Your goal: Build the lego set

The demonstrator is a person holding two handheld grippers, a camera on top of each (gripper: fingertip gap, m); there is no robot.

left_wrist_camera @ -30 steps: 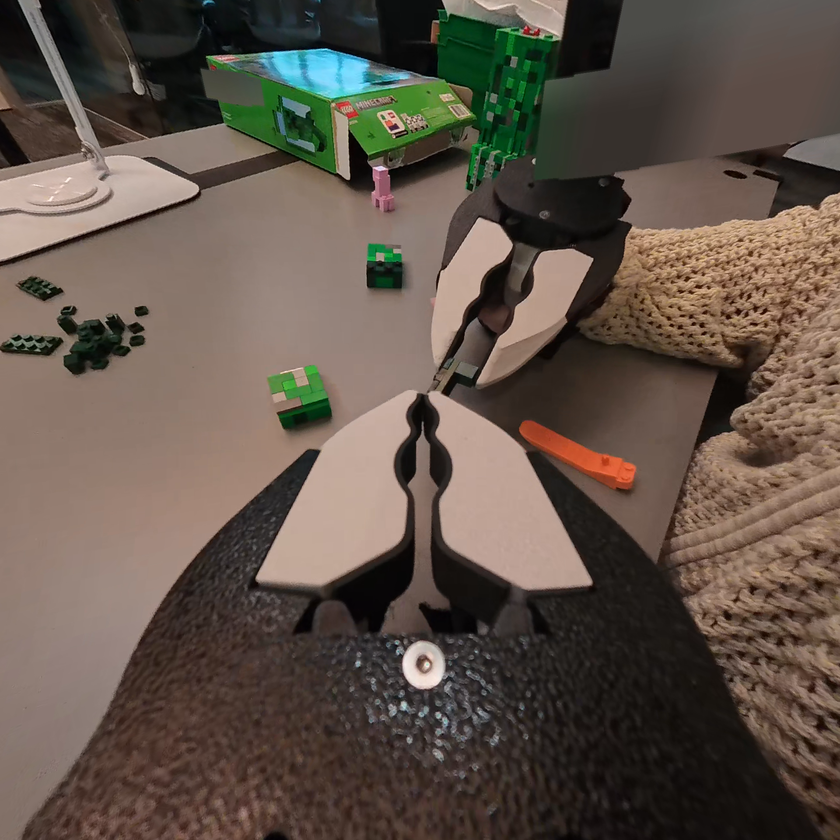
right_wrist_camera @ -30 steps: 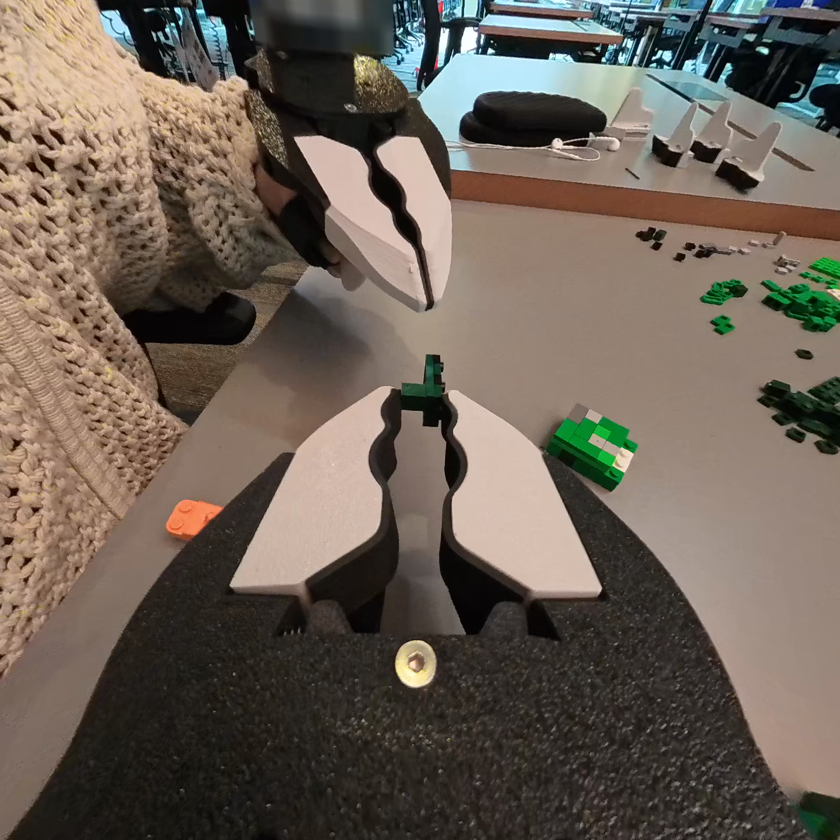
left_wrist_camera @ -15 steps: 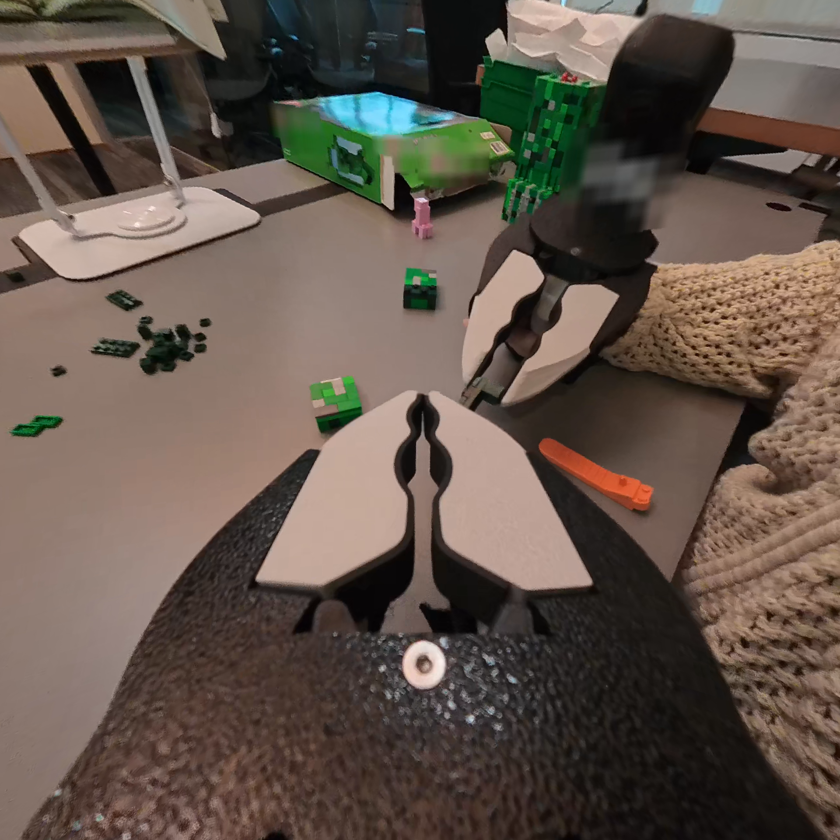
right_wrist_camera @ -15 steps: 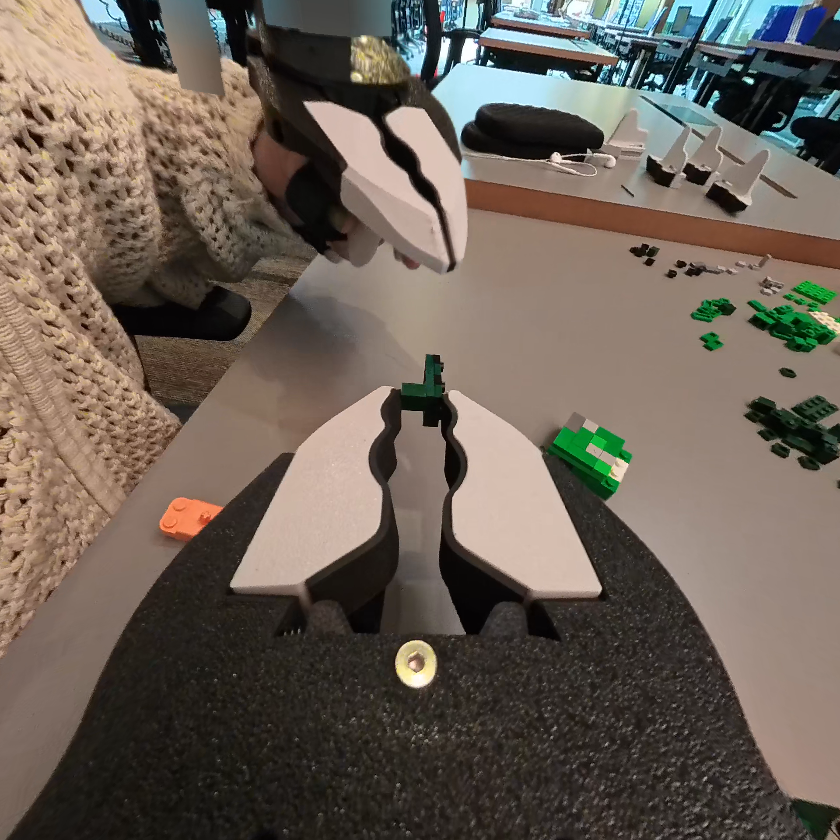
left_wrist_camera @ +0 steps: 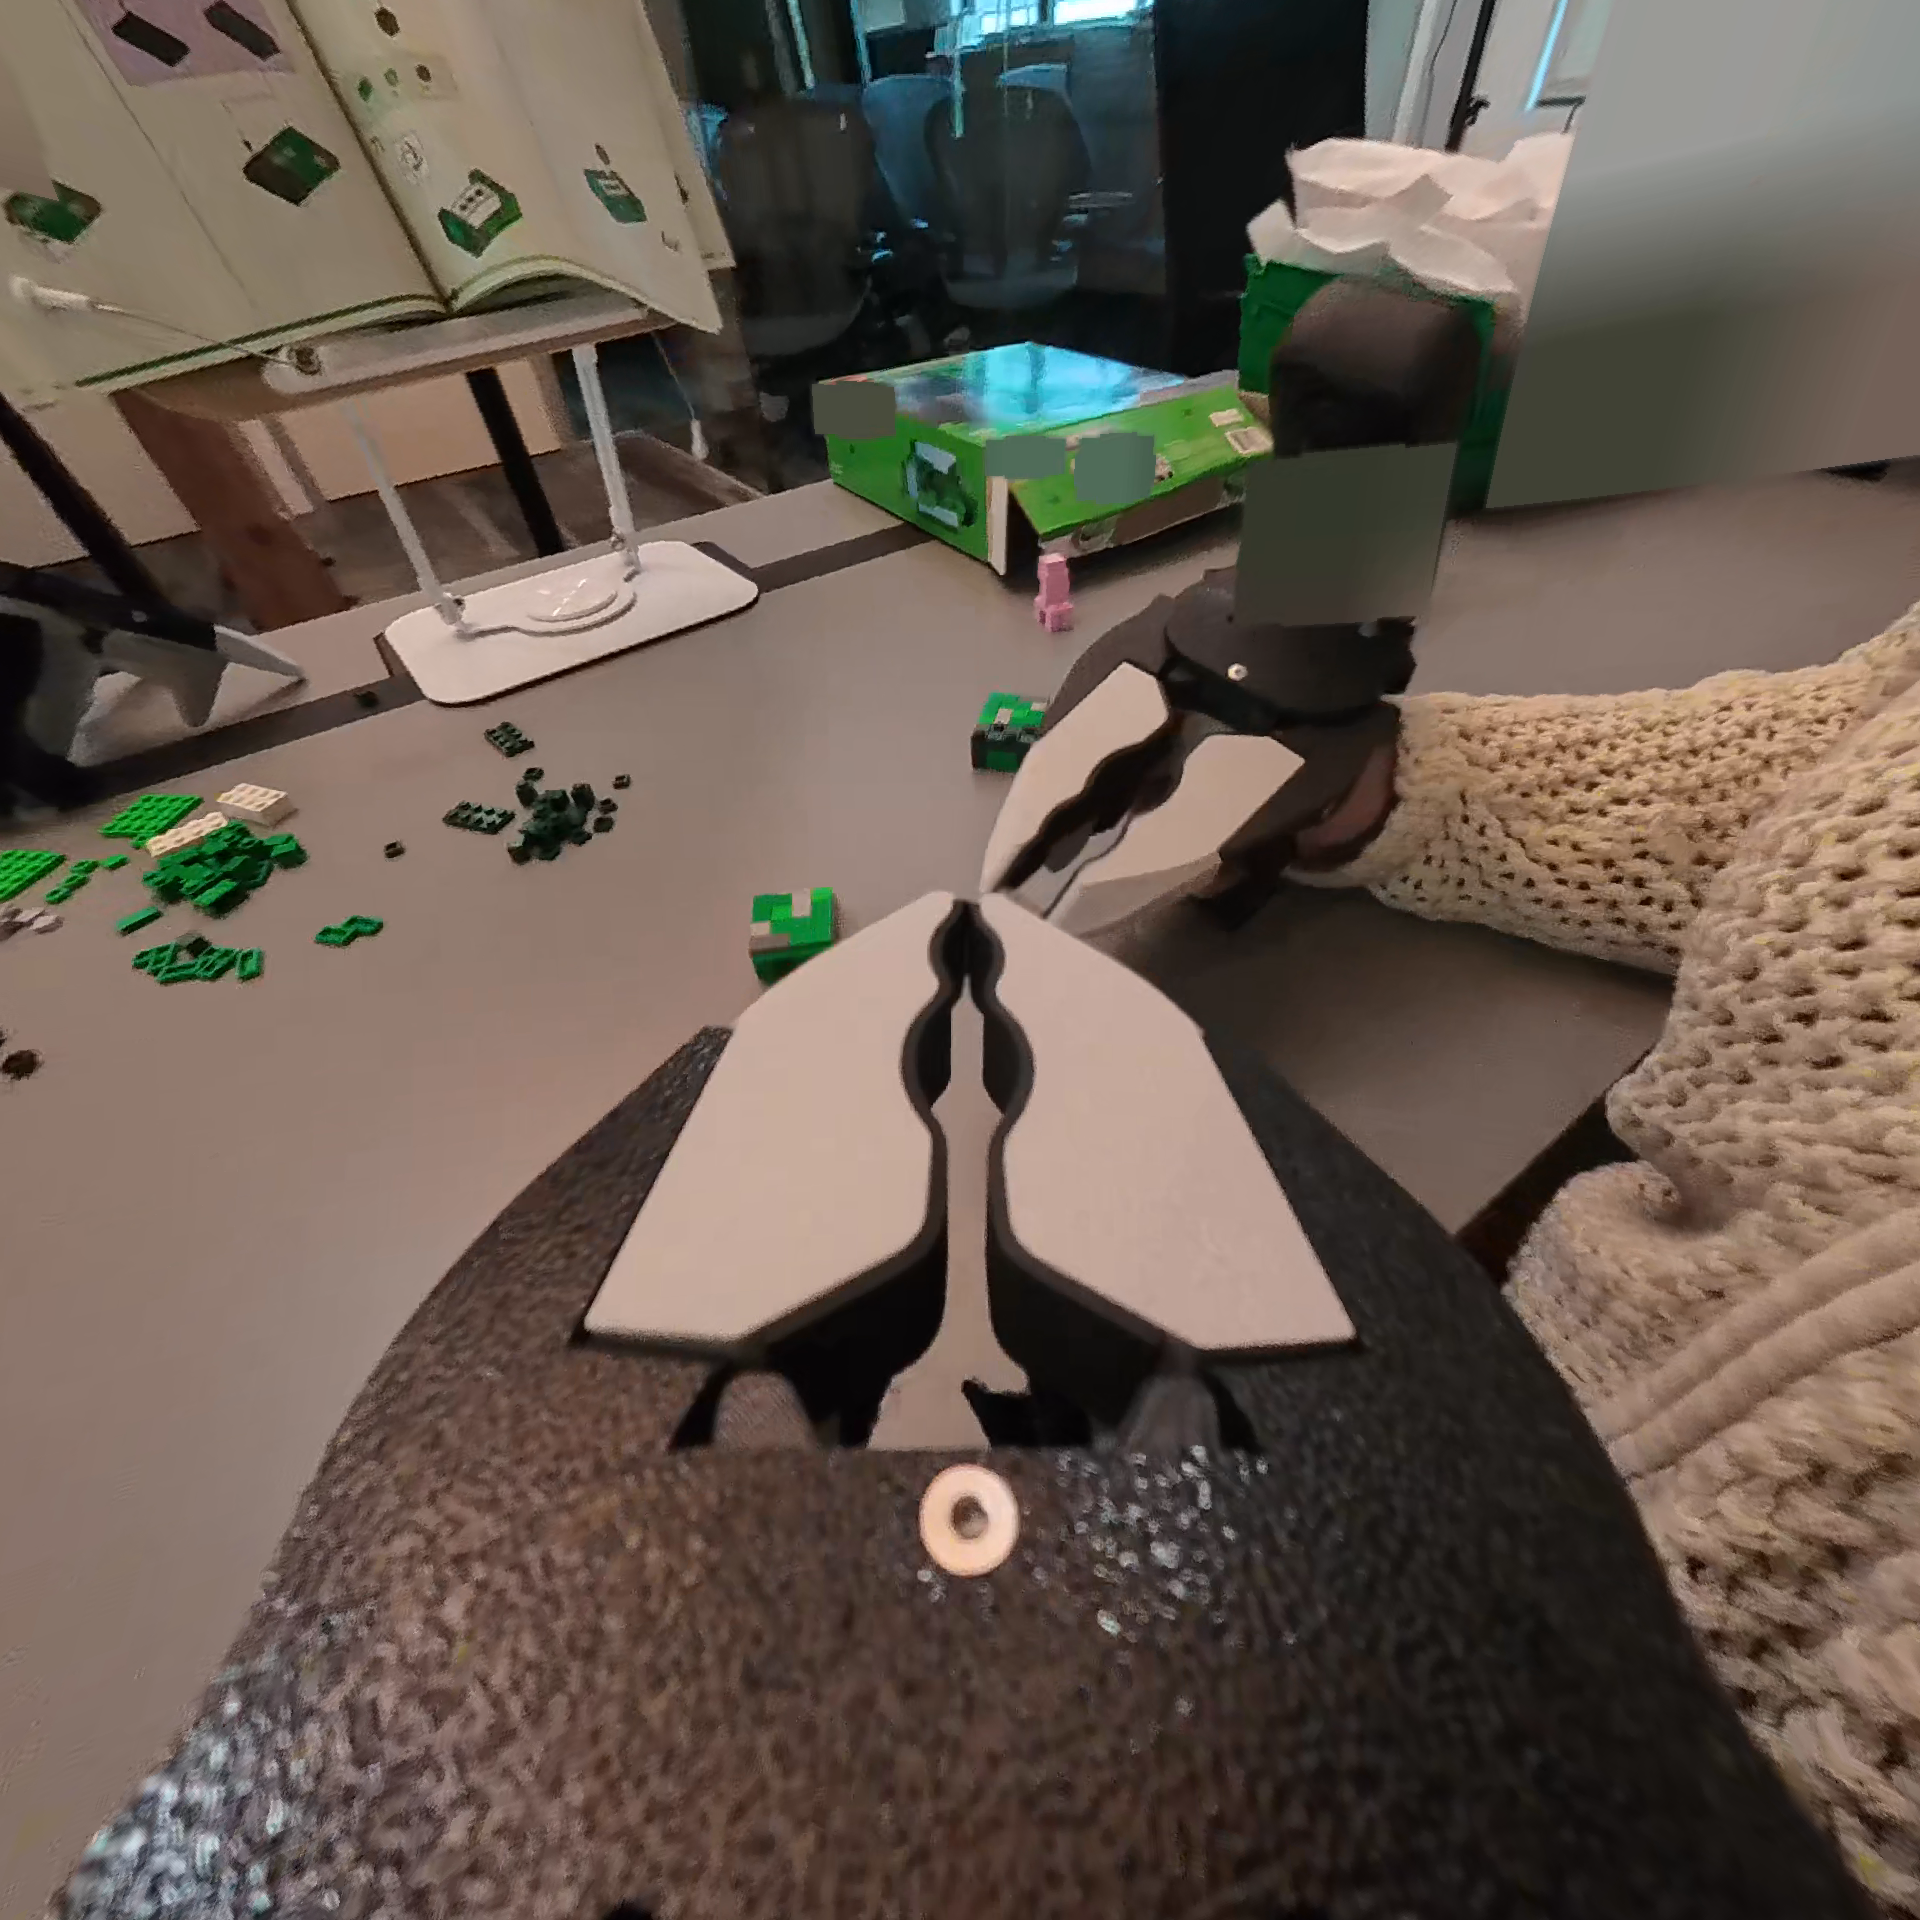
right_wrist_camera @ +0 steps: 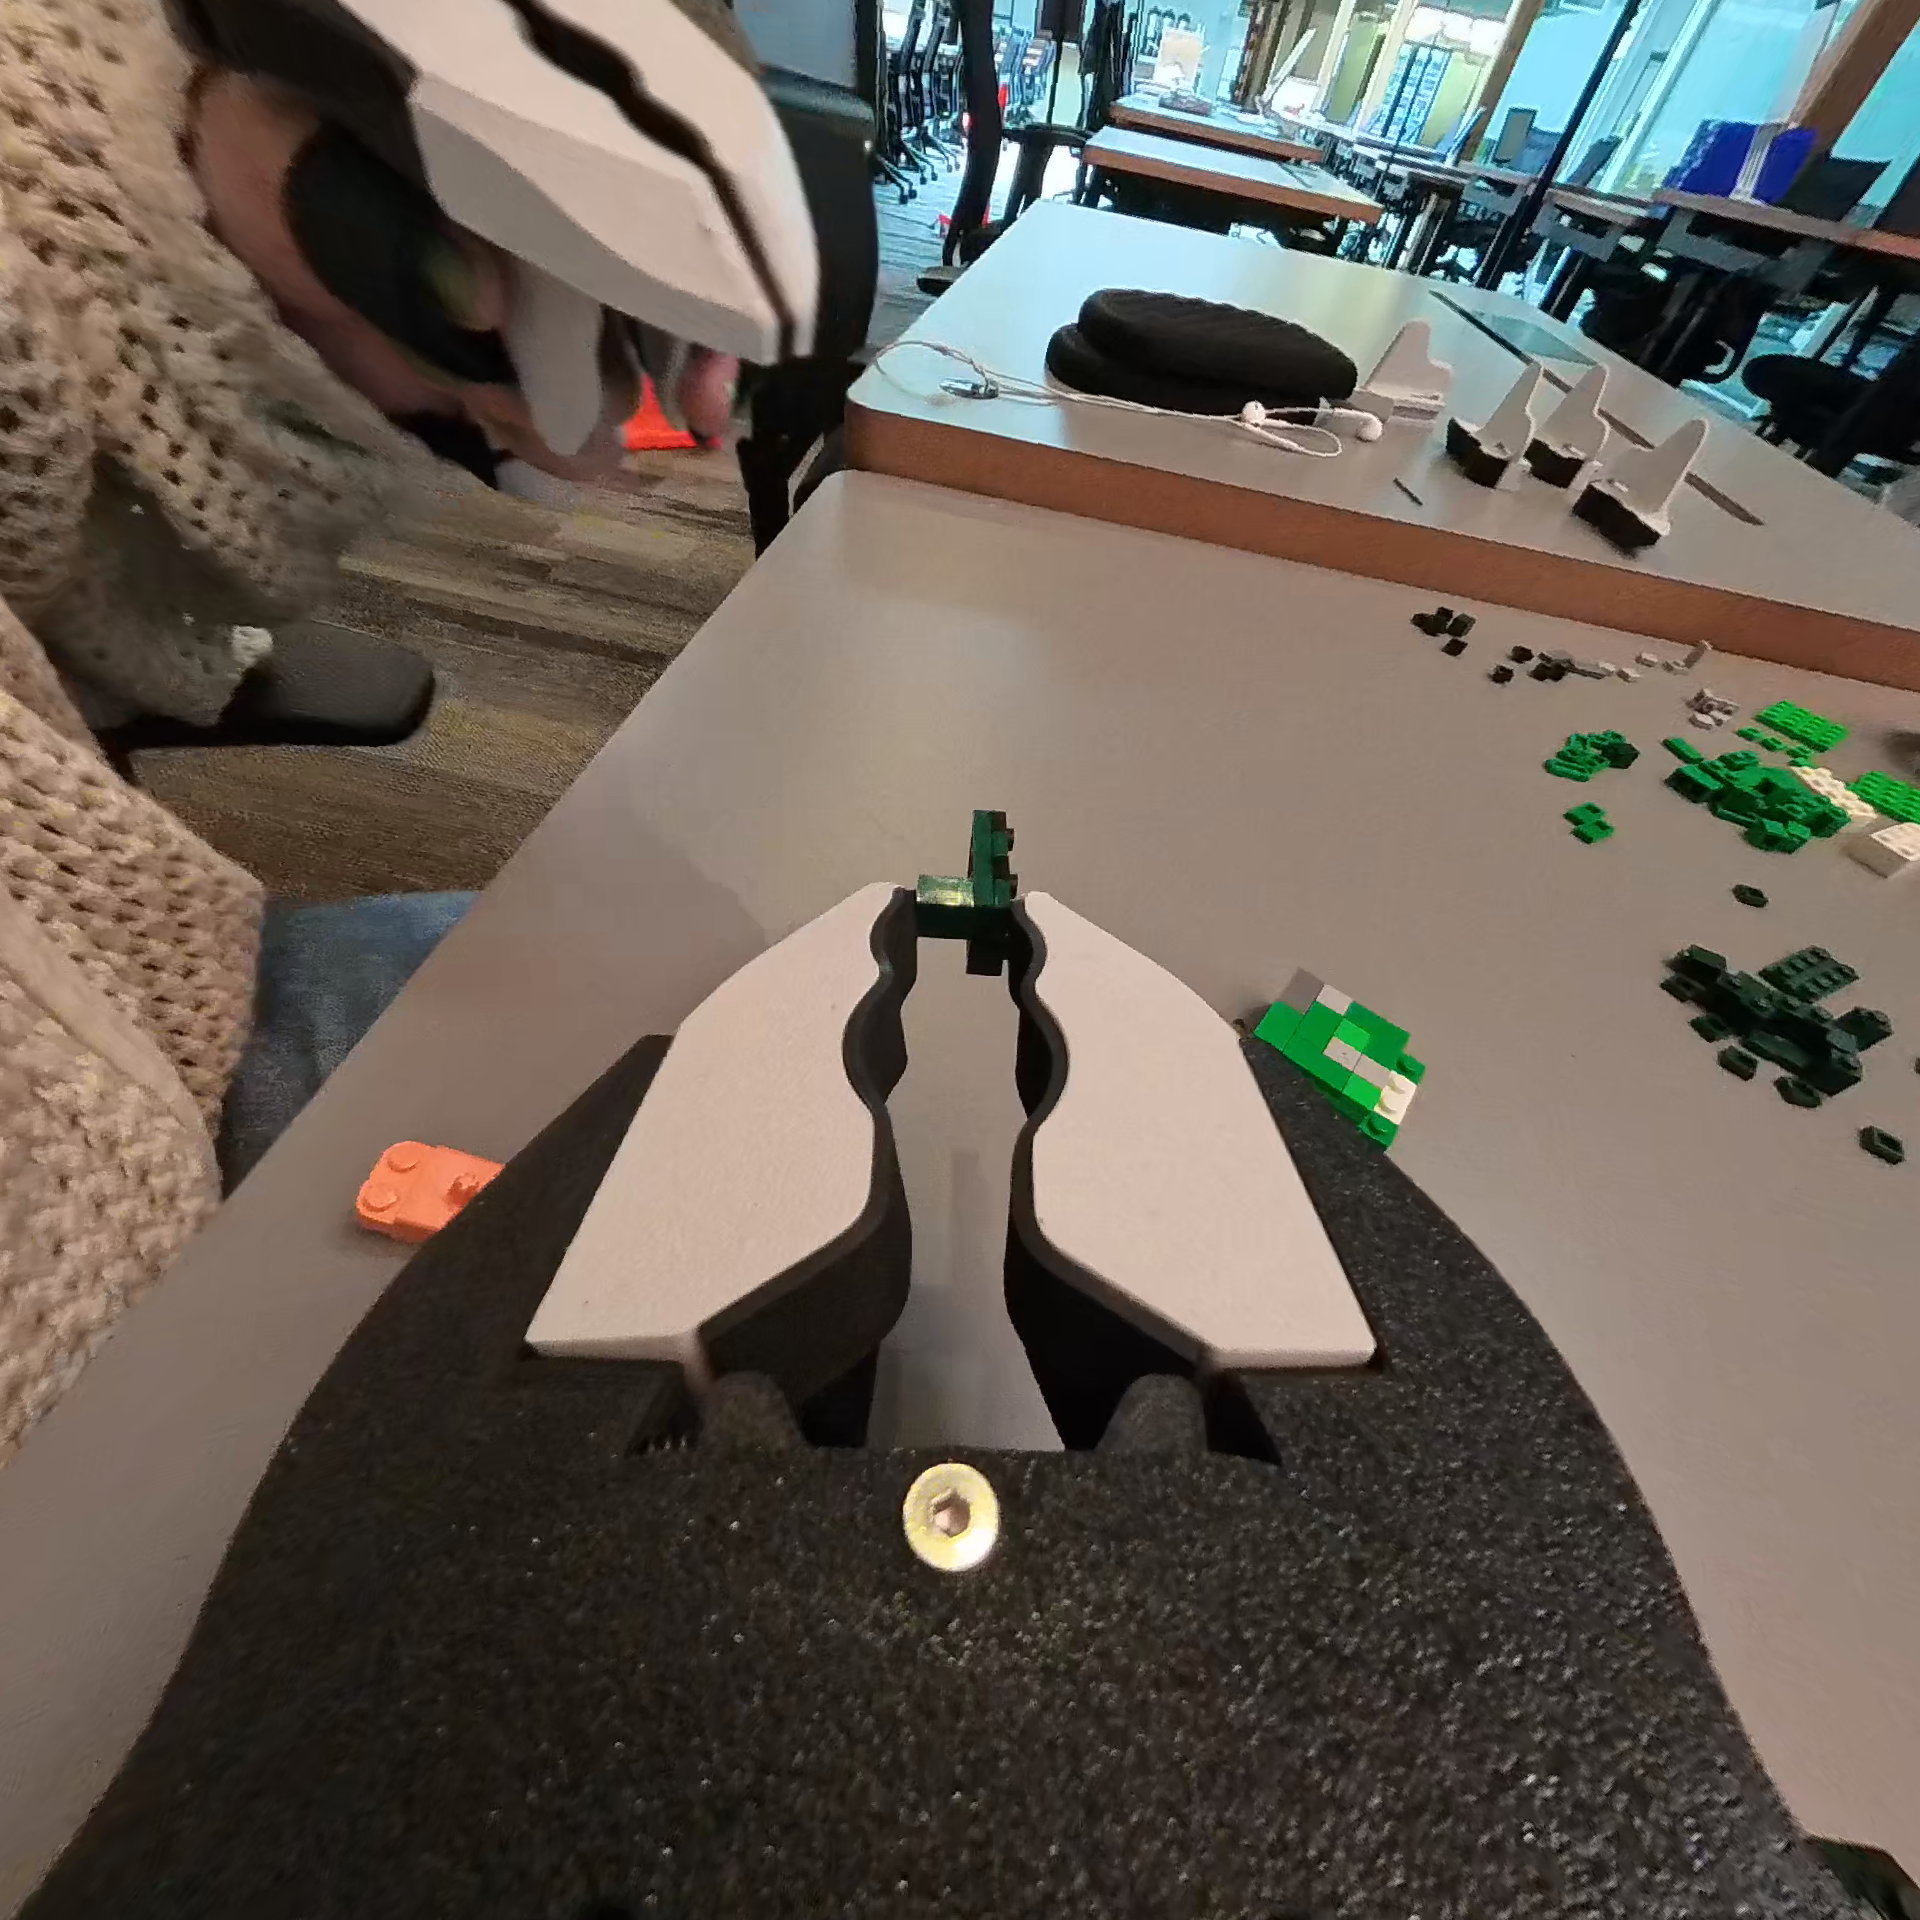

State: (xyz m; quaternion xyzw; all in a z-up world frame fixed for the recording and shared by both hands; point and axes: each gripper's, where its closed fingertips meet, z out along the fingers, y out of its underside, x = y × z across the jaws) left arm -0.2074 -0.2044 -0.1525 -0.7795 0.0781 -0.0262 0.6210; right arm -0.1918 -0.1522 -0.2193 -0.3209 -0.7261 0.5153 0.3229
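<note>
The right gripper [right_wrist_camera: 961, 914] has its jaws clenched on a small dark-green brick assembly [right_wrist_camera: 975, 891], long axis upright, above the grey counter [right_wrist_camera: 1143, 727]. The left gripper [left_wrist_camera: 961, 914], jaws pressed together and empty, hovers higher, up-left of it.

Grey table [left_wrist_camera: 312, 1143] is carrying loose bright green bricks [left_wrist_camera: 208, 868], a dark green pile [left_wrist_camera: 551, 816], two small green blocks [left_wrist_camera: 792, 930] [left_wrist_camera: 1006, 729], a pink figure [left_wrist_camera: 1055, 592], green box [left_wrist_camera: 1039, 447], white stand base [left_wrist_camera: 571, 618], orange separator [right_wrist_camera: 421, 1205].
</note>
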